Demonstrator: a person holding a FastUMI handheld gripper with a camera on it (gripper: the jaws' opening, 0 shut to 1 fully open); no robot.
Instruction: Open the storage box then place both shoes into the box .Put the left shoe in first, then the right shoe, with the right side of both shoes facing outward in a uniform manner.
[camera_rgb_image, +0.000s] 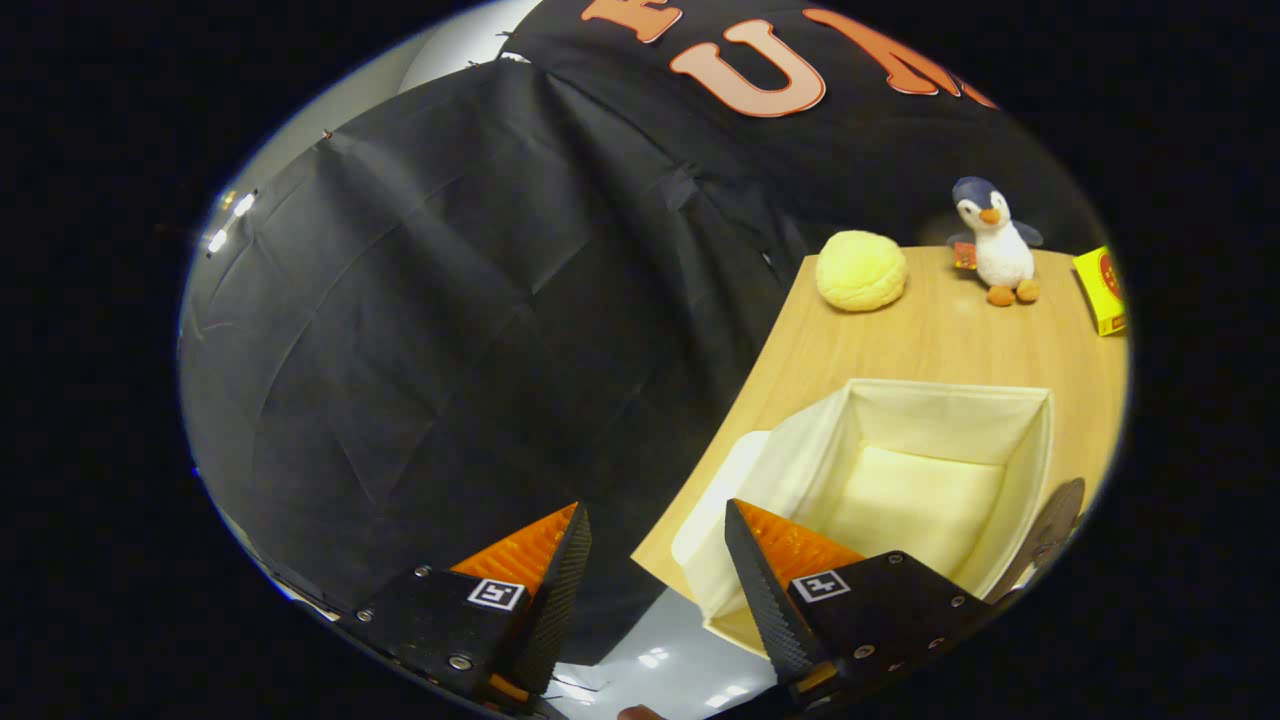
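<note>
Behind everything hangs the booth's black cloth wall (450, 300), creased and pinned, taking up the ground beyond and between the two fingers. Next in size comes one wooden tabletop (940, 340), its near corner jutting toward the claw so that its edge runs diagonally away past the right finger. On that tabletop stands one storage box (1000, 410), a cream fabric bin with soft walls, already open, its inside bare; it sits at the near corner of the tabletop, just ahead of and partly behind the right finger, whose tip overlaps the box's near wall, while the left finger points past the tabletop's edge at the cloth. Whether that tip touches the fabric cannot be told. The claw (655, 525) is released, its fingers spread well apart with nothing between them. A dark rounded shape (1050, 530) leans at the box's far side, too cut off to identify. Beyond the box, along the back of the tabletop, are three small things well apart from it: one yellow plush ball (862, 270), one toy penguin (995, 245) standing upright, and one yellow carton (1100, 290) at the far corner.
</note>
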